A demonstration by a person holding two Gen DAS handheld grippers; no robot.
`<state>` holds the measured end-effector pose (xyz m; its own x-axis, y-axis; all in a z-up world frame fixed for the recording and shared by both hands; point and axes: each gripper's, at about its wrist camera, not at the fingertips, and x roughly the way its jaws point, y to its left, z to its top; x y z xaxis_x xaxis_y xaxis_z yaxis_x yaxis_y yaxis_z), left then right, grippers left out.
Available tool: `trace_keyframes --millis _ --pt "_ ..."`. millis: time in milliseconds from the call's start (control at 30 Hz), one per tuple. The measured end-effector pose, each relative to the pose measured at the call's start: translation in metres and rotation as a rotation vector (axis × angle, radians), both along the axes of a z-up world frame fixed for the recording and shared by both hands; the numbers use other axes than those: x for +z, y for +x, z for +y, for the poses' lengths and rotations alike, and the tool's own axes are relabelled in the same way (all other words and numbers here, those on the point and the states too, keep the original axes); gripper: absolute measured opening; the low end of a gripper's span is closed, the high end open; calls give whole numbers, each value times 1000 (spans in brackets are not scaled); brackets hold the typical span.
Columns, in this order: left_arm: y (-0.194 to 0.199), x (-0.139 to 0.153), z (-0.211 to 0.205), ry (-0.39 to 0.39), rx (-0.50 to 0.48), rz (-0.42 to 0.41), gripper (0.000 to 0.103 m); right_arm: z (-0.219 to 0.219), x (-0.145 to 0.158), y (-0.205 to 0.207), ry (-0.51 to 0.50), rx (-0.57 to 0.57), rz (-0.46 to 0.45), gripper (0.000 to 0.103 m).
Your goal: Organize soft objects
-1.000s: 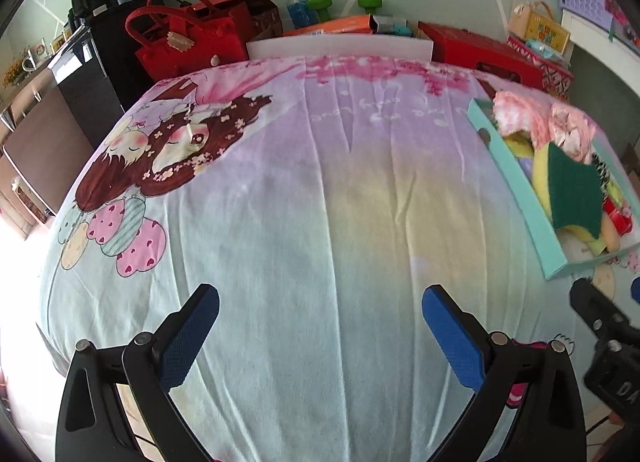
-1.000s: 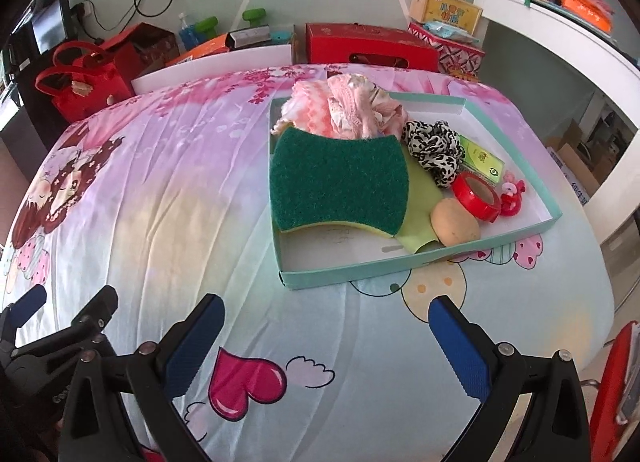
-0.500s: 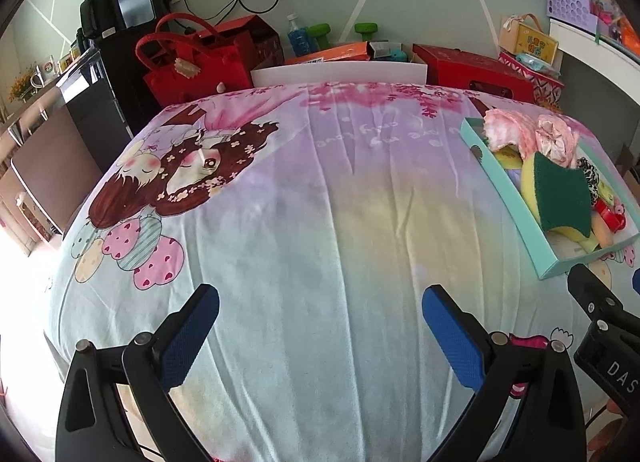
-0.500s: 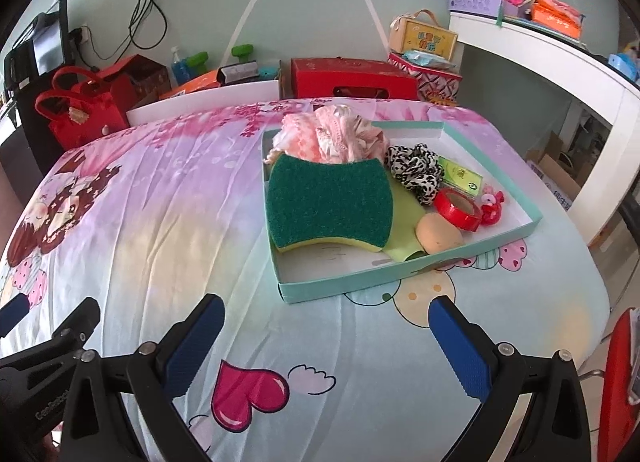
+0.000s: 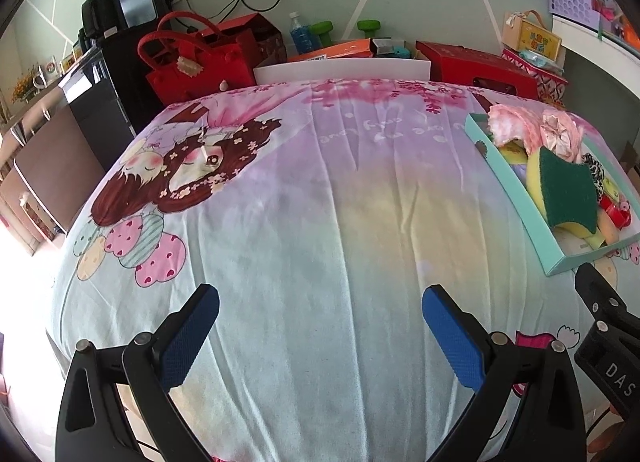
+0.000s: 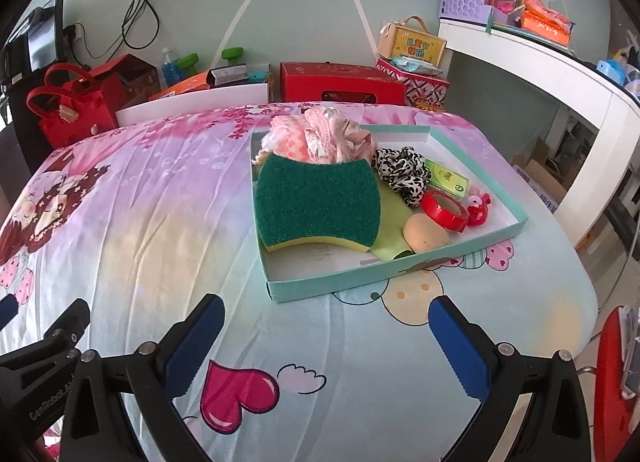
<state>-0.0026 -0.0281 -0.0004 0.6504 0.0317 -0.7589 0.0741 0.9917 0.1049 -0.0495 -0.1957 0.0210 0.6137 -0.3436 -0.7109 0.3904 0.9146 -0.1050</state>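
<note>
Right now the teal tray [image 6: 400, 276] sits on the bedsheet [image 5: 320, 221], ahead of the right gripper [image 6: 326, 346] and far right of the left gripper [image 5: 320, 338]. Both spread wide, empty. Green sponge [image 6: 318, 203] on top; only the right view shows the red tape roll [image 6: 446, 209].

Left gripper [image 5: 320, 326] and right gripper [image 6: 326, 336] hover side by side, fingers spread wide, holding nothing.

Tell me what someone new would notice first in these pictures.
Probably the big green scouring sponge lying in the shallow teal tray on the cartoon-print sheet, with pink frilly cloth heaped behind it. Next, the red tape roll to the sponge's right.
</note>
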Motion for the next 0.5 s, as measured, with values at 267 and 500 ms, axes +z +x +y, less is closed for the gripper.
trace_keyframes --millis 267,500 --pt "-6 5 -7 30 -37 -39 101 7 3 0 -53 11 -8 103" --pt "-6 6 -4 25 -20 -48 101 5 4 -3 -37 13 -23 103"
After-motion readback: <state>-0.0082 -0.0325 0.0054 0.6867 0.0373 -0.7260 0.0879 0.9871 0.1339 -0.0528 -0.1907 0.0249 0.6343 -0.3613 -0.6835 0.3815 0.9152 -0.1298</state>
